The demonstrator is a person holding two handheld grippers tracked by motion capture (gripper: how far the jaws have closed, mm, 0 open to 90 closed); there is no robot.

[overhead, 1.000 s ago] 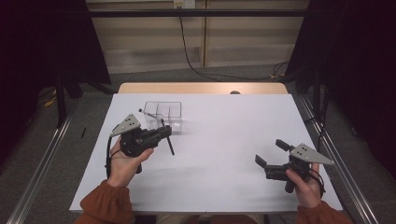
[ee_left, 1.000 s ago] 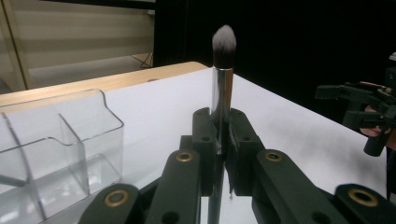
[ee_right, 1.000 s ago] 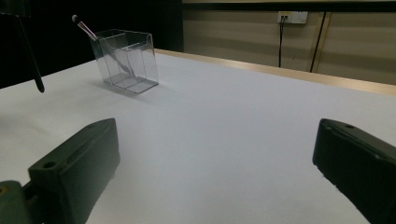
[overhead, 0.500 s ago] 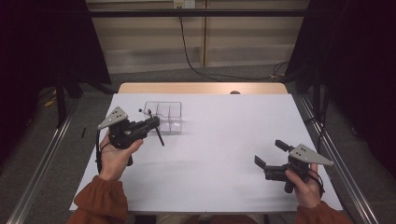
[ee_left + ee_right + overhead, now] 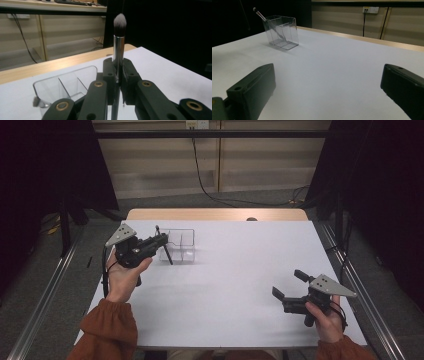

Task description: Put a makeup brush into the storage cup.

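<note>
Left gripper clamped on makeup brush, beside clear organizer; right gripper open, seemingly resting on table.

Two black jaws rise from the bottom corners of the right gripper view, standing wide apart with only bare tabletop between them; the right gripper holds nothing. Beyond them stretches the white table, its pale wooden edge running across the far side. At upper left, a clear plastic organizer with inner dividers stands on the white surface, well apart from the jaws. A slim makeup brush leans inside it, its tip poking above the rim to the left. On the wall behind, a black cable hangs beneath a wall socket.
</note>
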